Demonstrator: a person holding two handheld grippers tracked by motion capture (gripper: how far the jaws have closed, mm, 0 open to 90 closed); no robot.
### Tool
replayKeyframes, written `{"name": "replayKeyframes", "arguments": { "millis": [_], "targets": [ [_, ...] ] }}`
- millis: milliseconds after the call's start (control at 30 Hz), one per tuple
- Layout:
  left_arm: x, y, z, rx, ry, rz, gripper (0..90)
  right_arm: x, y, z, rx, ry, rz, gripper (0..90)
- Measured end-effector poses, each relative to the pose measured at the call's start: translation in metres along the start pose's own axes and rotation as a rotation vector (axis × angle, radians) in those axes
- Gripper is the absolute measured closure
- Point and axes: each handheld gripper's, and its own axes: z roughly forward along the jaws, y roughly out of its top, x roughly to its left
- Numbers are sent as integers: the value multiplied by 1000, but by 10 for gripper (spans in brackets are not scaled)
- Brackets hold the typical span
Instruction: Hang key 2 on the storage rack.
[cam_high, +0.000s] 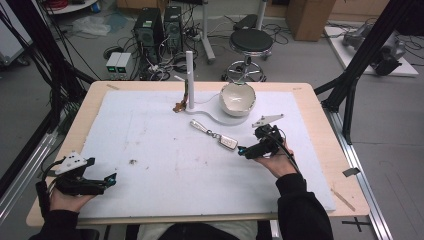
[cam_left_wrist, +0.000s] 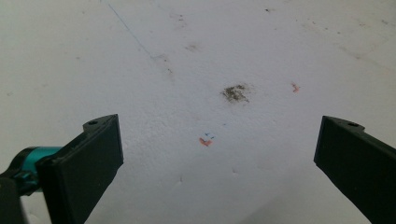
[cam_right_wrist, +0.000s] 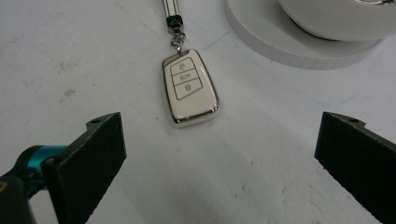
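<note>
Car key fob (cam_right_wrist: 190, 88) lies flat mid-desk, untouched, bowl (cam_high: 237, 98) at its 1 o'clock. Right gripper (cam_high: 243, 150) released, jaws wide, just short of the fob; grasp not yet made. Left gripper (cam_high: 111, 179) released, idle at 8 o'clock.

Key fob (cam_right_wrist: 190, 88) glossy cream plastic, chrome rim; mat (cam_right_wrist: 93, 56) matt, rough.

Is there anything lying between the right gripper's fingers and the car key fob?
No. In the right gripper view, bare white mat lies between the open right gripper and the car key fob. The high view agrees: the right gripper is just short of the fob.
</note>
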Motion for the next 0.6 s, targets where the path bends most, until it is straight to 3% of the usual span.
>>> {"name": "replayKeyframes", "arguments": {
  "millis": [300, 600],
  "targets": [
    [2, -1, 2, 4, 1, -8, 17, 15, 21, 22, 43, 33, -49, 9],
    [1, -1, 2, 7, -6, 2, 17, 21, 38, 38, 72, 66, -61, 9]
  ]
}}
